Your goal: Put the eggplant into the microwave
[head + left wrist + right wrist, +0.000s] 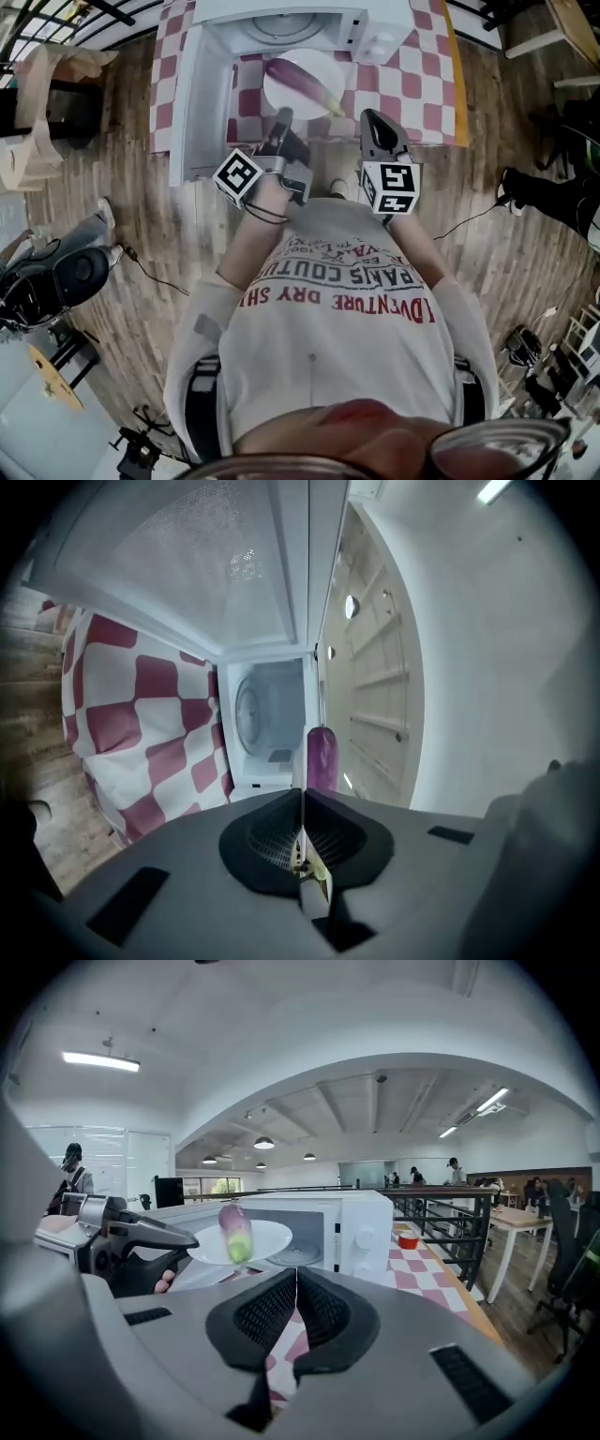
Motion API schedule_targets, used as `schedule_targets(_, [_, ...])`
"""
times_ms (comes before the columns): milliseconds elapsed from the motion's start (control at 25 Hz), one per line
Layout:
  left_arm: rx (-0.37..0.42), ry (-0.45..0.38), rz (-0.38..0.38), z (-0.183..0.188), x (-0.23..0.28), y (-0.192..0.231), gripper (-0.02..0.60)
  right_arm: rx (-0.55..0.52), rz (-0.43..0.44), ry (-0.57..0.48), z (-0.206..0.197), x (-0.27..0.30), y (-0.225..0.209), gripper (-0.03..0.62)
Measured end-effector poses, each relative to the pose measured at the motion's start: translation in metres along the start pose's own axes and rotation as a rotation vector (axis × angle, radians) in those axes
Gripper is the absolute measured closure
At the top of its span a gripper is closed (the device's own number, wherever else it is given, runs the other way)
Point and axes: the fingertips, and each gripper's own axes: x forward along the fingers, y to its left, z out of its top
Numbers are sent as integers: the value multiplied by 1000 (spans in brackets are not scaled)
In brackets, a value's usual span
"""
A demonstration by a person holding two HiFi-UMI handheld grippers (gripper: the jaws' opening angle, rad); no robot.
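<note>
A purple eggplant (302, 80) with a green stem end lies on a white plate (323, 66) held up in front of the white microwave (281, 23), whose door (202, 103) stands open to the left. My left gripper (281, 119) is shut on the plate's near rim. In the left gripper view the plate (302, 761) shows edge-on between the closed jaws of the left gripper (302, 799), with the eggplant (322, 759) beyond it and the microwave's cavity (267, 714) behind. My right gripper (371, 119) is shut on nothing beside the plate. The right gripper view shows the eggplant (234, 1232), the plate (267, 1239) and the right gripper (296, 1274).
The microwave (347, 1227) stands on a table with a red-and-white checked cloth (417, 84). A small red bowl (408, 1239) sits to its right. A black railing (455, 1232) runs behind the table. Equipment and cables lie on the wooden floor (141, 187) at the left.
</note>
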Motion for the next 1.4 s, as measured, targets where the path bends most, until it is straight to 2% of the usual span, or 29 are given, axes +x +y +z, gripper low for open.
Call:
schedule_targets(160, [-1, -72, 29, 4, 13, 12, 551, -12, 53, 3, 2, 22, -22, 566])
schedule_targets(320, [2, -116, 54, 15, 30, 21, 551, 21, 79, 19, 1, 48, -32, 567])
schedule_targets(440, [-32, -135, 83, 29, 41, 38, 551, 25, 94, 32, 1, 68, -29, 566])
schedule_targets(720, [-59, -109, 116, 66, 79, 51, 551, 22, 103, 39, 13, 118, -21, 566])
schedule_targets(1040, [-35, -81, 163, 107, 125, 79, 551, 40, 41, 57, 16, 159, -21, 566])
schedule_targets(1400, [-45, -84, 219, 129, 152, 115, 551, 18, 27, 73, 9, 185, -12, 566])
